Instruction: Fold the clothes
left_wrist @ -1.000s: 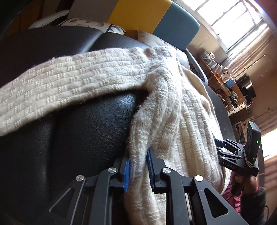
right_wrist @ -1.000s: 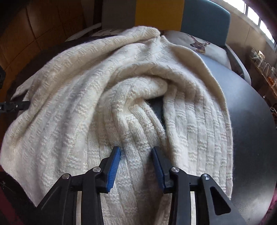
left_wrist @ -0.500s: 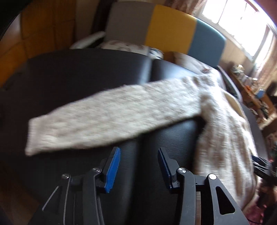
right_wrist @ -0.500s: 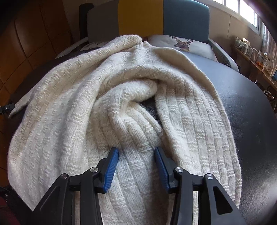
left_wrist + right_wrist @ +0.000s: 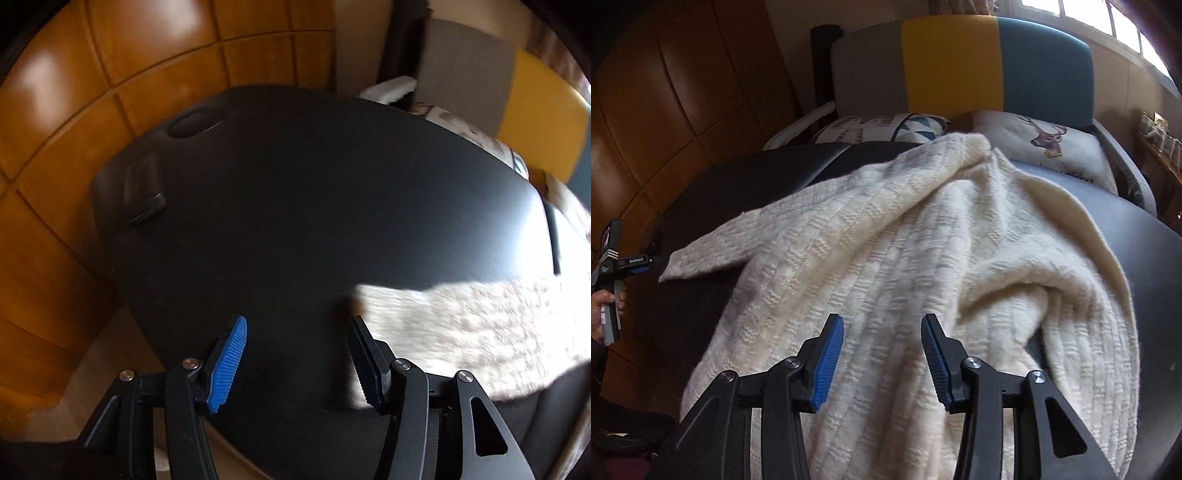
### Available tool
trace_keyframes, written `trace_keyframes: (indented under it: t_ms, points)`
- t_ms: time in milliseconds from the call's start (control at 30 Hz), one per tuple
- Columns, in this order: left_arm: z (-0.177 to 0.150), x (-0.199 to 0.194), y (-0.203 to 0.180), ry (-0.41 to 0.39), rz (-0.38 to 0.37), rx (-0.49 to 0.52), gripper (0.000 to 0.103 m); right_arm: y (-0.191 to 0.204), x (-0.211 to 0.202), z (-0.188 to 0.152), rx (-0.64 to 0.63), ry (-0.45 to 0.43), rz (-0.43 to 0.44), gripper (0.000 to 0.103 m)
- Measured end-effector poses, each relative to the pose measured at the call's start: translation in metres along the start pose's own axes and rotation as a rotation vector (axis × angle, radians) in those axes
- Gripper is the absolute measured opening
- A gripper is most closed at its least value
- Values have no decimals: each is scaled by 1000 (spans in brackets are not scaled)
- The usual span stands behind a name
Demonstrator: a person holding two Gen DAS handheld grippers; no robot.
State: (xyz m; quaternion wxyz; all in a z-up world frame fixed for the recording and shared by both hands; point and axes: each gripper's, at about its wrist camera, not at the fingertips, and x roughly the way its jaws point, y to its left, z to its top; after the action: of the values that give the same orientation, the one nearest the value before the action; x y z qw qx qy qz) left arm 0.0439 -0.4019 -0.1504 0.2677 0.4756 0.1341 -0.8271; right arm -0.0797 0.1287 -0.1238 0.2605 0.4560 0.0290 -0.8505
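Left claw (image 5: 297, 363) let go of sweater (image 5: 923, 258) – both claws gape empty; sleeve (image 5: 461, 332) blurred, seemingly flat.

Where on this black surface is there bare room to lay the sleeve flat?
Bare black surface spreads from the sleeve's cuff out to the wood-panelled wall; only a small dark recess sits near that edge. The other half is crowded: the bunched cream sweater covers it up to the cushions.

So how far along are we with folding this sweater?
Early. Done: one sleeve lies spread out on the black surface. In hand: nothing; left gripper and right gripper are both open. Left: the cream sweater body is bunched and unfolded.
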Motion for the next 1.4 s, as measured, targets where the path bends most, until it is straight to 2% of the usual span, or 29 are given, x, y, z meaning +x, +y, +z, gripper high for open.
trace_keyframes:
  t_ms: [100,200,367,433,467,500,533,567,600,667,733,800,900,1000,1133,1233,1300,1367,1400]
  points:
    - [2,8,8,18,-51,14,58,14,21,-4,-18,43,13,45]
    - [0,17,-4,27,-95,61,58,20,35,-8,-33,78,10,45]
    - [2,26,-31,-19,-50,156,60,21,45,-13,-29,102,6,45]
    - [3,30,-35,-26,-37,158,61,20,46,-13,-17,101,11,45]
    - [3,30,-36,-26,-56,155,57,22,48,-13,-17,100,11,46]
    - [3,31,-36,-22,-86,162,49,23,49,-13,-20,99,8,47]
    - [3,31,-36,-17,-117,171,27,25,49,-14,-24,98,6,47]
    - [4,32,-38,-16,-116,185,17,27,49,-14,-27,99,4,48]
    - [4,32,-42,-24,-86,213,16,28,48,-15,-29,100,1,48]
    - [7,33,-45,-37,-54,239,8,30,46,-17,-35,103,-4,49]
    - [17,37,-41,-42,-30,224,5,32,44,-18,-40,105,-10,49]
    - [33,46,-33,-33,-8,176,4,34,42,-19,-42,108,-14,49]
    - [56,66,-19,-23,75,146,4,35,42,-21,-40,101,-19,50]
    - [73,76,-7,-17,95,123,4,37,42,-24,-43,88,-20,53]
    - [93,59,14,-24,-21,12,4,39,43,-26,-47,81,-24,56]
    - [96,32,21,-49,-187,-69,4,42,43,-28,-52,74,-27,60]
    - [90,16,11,-39,-337,-70,8,44,43,-30,-56,66,-30,65]
    - [80,4,-14,-19,-429,-17,14,46,43,-32,-61,59,-32,68]
    - [75,3,-30,3,-469,12,14,47,43,-33,-64,56,-34,68]
